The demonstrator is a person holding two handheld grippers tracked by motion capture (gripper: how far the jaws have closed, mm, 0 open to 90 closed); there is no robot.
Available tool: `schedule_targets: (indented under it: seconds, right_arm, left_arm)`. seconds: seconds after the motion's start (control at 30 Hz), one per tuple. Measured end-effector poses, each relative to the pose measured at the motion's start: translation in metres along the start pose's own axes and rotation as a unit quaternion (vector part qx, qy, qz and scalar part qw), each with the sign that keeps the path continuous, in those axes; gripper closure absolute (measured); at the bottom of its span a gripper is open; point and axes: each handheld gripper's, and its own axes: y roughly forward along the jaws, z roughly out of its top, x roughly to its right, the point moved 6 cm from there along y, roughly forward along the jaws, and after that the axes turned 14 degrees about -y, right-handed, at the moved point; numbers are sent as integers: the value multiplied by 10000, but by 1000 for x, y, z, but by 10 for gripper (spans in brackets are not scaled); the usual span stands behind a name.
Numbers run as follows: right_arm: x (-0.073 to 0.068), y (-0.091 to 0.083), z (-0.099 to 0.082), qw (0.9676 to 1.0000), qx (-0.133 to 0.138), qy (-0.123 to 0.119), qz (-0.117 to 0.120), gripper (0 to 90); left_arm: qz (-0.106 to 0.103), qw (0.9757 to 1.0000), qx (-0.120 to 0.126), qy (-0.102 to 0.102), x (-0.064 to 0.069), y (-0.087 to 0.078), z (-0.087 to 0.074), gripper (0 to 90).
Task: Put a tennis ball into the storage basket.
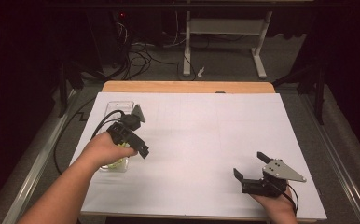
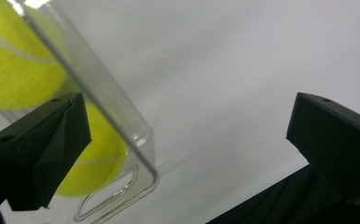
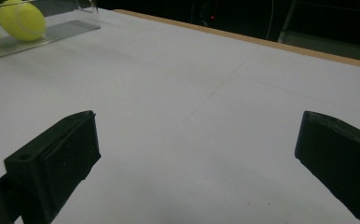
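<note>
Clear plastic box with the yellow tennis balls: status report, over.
Left gripper open beside clear plastic box, yellow tennis balls inside. Right gripper open, idle over white table sheet. Nothing obstructing.

A clear plastic box, long and narrow with rounded corners, lies flat on the white-covered desk at its left side, its long side running away from the person. Inside it lie yellow-green tennis balls with pale seams: the left gripper view shows two of them through the transparent wall, one behind the other, the nearer one close to the box's rounded corner.
</note>
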Motion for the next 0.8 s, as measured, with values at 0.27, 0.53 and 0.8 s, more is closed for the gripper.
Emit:
schedule_targets:
  seconds: [0.27,0.53,0.8]
  right_arm:
    - [0,0,0,10000,5,-9,-4,5]
    - [-1,0,0,10000,-2,-9,4,5]
    - [0,-1,1,10000,10,-11,-5,5]
  left_arm:
    - [-43,9998,-73,182,22,9,6,9]
    - [-19,9998,-58,201,28,8,8,9]
    - [-93,9996,-60,257,36,22,7,10]
